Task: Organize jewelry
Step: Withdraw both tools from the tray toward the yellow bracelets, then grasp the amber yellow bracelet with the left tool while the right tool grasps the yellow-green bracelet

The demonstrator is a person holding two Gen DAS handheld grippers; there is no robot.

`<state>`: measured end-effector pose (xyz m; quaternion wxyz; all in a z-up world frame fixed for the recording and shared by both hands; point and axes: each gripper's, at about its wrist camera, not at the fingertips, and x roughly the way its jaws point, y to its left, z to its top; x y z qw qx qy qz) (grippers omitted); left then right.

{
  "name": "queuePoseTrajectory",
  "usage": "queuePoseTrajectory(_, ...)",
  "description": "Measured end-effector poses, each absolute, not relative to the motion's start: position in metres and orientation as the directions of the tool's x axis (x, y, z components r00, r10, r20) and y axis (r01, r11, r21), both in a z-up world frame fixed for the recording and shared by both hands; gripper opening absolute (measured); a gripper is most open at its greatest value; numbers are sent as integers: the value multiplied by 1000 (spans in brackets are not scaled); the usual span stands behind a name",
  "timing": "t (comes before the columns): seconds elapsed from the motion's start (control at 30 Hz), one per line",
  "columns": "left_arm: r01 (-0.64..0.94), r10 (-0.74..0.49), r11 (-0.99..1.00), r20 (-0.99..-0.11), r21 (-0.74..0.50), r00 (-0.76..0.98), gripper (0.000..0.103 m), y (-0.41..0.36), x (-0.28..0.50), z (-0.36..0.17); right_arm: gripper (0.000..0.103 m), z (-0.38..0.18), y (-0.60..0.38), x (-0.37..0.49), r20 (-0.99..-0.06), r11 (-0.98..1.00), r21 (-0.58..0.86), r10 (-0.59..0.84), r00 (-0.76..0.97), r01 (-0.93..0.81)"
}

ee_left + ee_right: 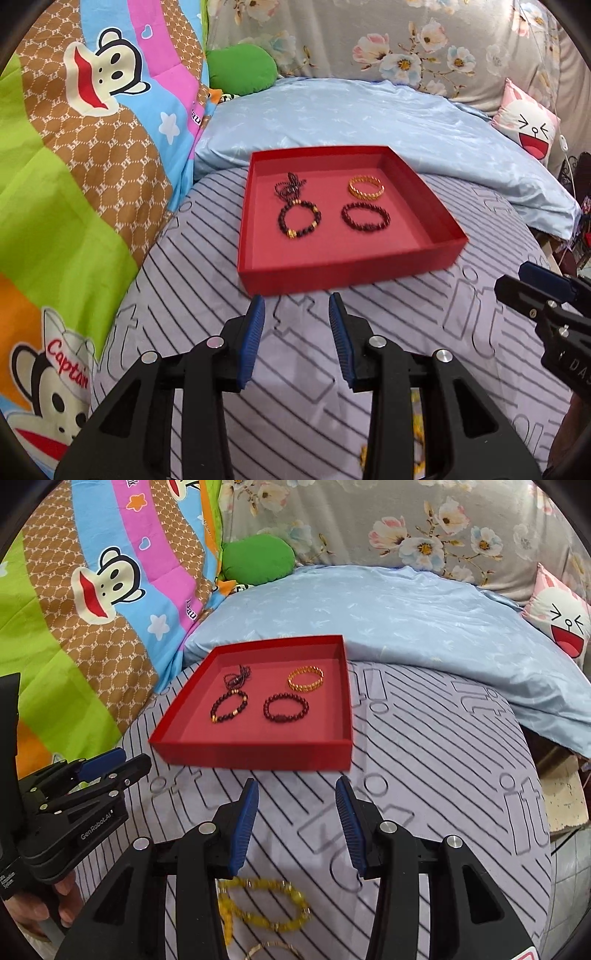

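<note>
L gripper (297,339) w/ blue ribbed pads: jaws apart, nothing between, hovering short of shallow red cardboard tray (343,275) on striped bedsheet (177,295). Tray holds dark bead chain (290,184), gold-accent dark bead bracelet (298,221), plain dark bead bracelet (365,218), gold link bangle (365,187), spaced so none tangle. R gripper (297,819) also apart, empty, above yellow bead bracelet (266,908) lying loose on sheet, prob next pick.

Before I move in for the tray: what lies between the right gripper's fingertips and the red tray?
Only bare striped sheet lies between the right gripper and the red tray, as the right wrist view shows.
</note>
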<state>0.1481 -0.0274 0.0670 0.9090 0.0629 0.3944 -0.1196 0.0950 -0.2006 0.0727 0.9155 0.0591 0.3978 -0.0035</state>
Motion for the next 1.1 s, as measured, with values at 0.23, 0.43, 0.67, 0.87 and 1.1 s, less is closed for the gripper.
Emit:
queuePoseTrajectory(0.23,289,-184,957,-771,1,610,35,-25,108,47,43,55,-204,57,-756,992,106,33,653,71)
queuePoseTrajectory(0.43,296,-194,955,-802,-22,565,35,-21,83,26,43,42,-204,33,-774,992,101,28,632,80)
queuePoseTrajectory(0.67,322,-215,946,-826,-43,522,35,-25,63,6,43,26,-207,15,-796,989,117,36,604,96)
queuePoseTrajectory(0.87,330,-218,943,-827,-42,519,35,-35,60,-4,43,18,-207,6,-806,987,123,39,591,102)
queuePoseTrajectory(1.1,331,-216,943,-812,-30,542,34,-39,62,-7,43,14,-207,6,-810,987,130,48,584,99)
